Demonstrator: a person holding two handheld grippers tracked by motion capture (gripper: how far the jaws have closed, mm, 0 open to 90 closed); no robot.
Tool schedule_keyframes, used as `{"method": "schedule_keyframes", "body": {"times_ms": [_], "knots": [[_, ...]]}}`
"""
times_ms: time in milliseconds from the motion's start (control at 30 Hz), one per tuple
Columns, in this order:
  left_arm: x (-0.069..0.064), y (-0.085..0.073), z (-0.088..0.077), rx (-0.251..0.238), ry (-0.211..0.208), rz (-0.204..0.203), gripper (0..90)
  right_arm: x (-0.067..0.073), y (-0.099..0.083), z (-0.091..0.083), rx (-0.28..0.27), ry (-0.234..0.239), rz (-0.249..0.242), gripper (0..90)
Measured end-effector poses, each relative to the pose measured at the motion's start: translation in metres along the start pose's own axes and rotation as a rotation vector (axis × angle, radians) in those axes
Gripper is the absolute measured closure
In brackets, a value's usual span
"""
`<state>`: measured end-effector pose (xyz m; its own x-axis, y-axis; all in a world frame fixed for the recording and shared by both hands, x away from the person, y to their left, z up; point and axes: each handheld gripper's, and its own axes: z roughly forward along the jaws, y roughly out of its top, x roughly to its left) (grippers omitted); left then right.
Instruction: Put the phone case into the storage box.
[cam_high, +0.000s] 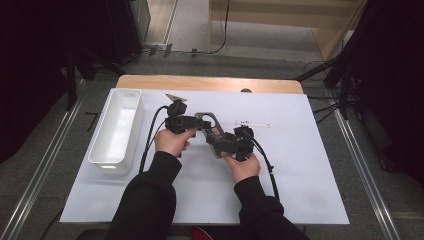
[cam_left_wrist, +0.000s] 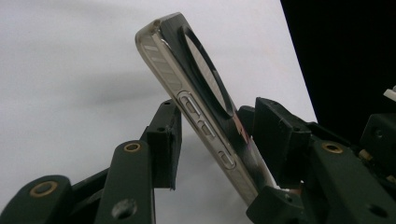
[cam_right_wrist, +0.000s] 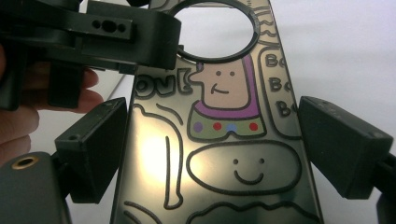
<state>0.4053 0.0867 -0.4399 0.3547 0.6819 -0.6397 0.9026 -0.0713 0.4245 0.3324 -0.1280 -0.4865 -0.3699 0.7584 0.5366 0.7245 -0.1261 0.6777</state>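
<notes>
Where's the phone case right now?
In the high view the phone case sits mid-table between the left gripper and right gripper, held across its width by the right one, right of the white bin.

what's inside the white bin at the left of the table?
The white bin looks bare inside in the high view: plain white floor and walls. The strip of floor just behind its near wall is hidden from this angle.

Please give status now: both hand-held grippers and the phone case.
Right hand-held gripper clamps cartoon-printed clear phone case by its edges. Left hand-held gripper straddles its upper end, grip unclear. Nothing blocking.
</notes>
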Motion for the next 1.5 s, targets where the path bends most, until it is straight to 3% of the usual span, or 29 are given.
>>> {"method": "schedule_keyframes", "body": {"times_ms": [400,1067,1500], "knots": [[0.0011,0.0003,0.0022,0.008,-0.025,-0.03,58.1,0.0021,0.0002,0.0023,-0.009,0.004,0.004,10.7],[0.0032,0.001,0.0016,-0.003,-0.032,-0.055,64.4,0.0046,-0.0001,0.0034,-0.023,-0.003,0.004,10.7],[0.0041,0.0014,0.0017,-0.014,-0.012,-0.071,67.7,0.0047,-0.0005,0.0062,-0.025,-0.005,0.013,10.7]]}}
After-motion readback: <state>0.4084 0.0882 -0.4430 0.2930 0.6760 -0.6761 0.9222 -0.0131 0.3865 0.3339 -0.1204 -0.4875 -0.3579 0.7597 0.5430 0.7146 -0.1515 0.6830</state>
